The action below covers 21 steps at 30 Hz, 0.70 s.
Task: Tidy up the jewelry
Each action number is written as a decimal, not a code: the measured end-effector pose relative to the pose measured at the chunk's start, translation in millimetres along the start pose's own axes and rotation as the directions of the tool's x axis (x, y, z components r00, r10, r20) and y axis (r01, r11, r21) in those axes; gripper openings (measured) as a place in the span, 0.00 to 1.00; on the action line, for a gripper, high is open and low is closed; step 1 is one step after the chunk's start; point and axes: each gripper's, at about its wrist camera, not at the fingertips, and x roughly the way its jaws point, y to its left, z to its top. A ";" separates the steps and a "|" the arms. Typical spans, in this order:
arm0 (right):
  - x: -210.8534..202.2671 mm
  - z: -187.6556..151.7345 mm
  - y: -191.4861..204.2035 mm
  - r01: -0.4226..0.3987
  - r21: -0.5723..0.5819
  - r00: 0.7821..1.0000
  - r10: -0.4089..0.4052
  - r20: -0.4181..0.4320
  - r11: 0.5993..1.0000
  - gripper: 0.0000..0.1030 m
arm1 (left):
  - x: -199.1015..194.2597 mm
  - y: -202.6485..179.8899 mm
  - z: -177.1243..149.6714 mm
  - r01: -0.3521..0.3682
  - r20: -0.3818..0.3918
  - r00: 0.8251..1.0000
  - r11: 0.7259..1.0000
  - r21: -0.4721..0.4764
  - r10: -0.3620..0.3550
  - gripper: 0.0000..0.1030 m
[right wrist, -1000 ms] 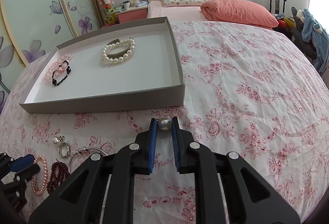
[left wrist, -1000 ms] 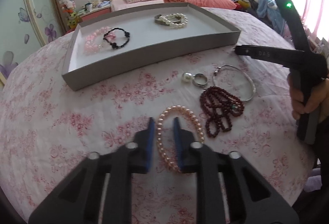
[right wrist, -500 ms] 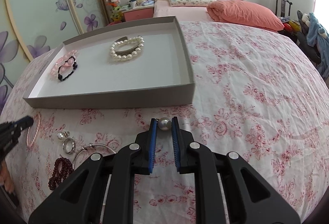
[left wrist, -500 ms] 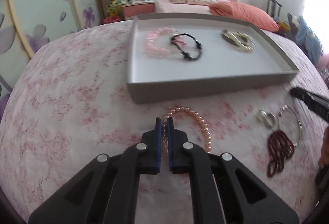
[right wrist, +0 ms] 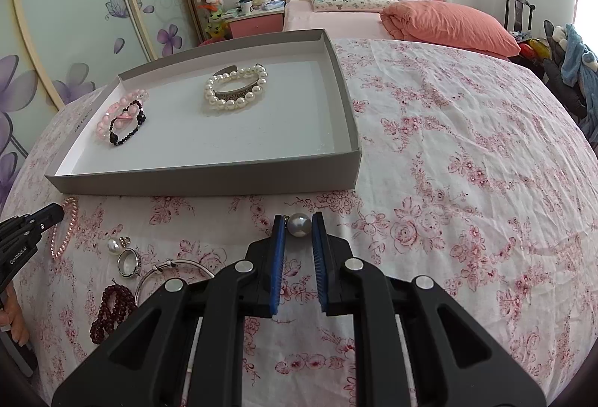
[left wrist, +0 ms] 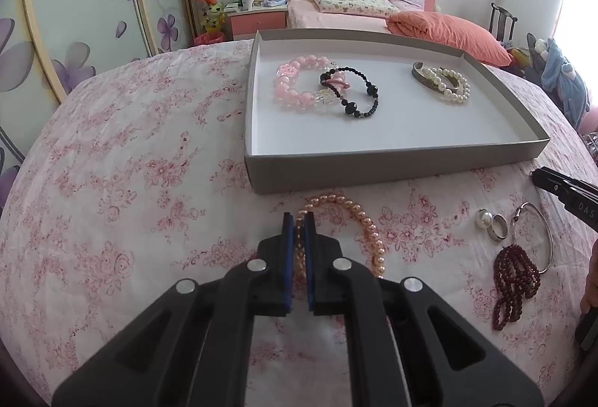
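My left gripper point(left wrist: 298, 220) is shut on a peach pearl bracelet point(left wrist: 368, 231), whose loop trails to the right just in front of the grey tray point(left wrist: 373, 167). Between the blue pads of my right gripper point(right wrist: 298, 222) sits a single grey pearl earring point(right wrist: 299, 224), gripped over the floral cloth near the tray's point(right wrist: 209, 179) front wall. In the tray lie a pink bead bracelet point(left wrist: 295, 85), a black bead bracelet point(left wrist: 358, 96) and a white pearl bracelet with a metal bangle point(left wrist: 444, 82). The left gripper's tip point(right wrist: 45, 216) shows at the left edge of the right wrist view.
On the cloth lie a pearl earring point(left wrist: 485, 219), a silver ring point(left wrist: 499, 231), a thin silver bangle point(left wrist: 538, 239) and a dark red bead string point(left wrist: 512, 280). The right gripper's finger point(left wrist: 560, 188) enters at the right. A bed point(right wrist: 373, 14) stands behind the table.
My left gripper closed on the peach bracelet and carried it left, up to the tray's front wall. The right gripper kept still with the pearl.
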 end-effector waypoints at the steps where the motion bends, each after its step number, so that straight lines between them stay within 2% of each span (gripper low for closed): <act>1: 0.1 0.0 0.3 0.000 0.000 1.000 0.000 0.000 1.000 0.15 | 0.1 -0.6 0.2 0.000 0.000 1.000 1.000 0.000 0.000 0.07; 21: -0.1 0.8 -0.4 -0.007 0.004 1.000 0.007 0.000 1.000 0.15 | -0.3 -1.8 0.8 0.009 0.000 1.000 1.000 -0.008 -0.009 0.07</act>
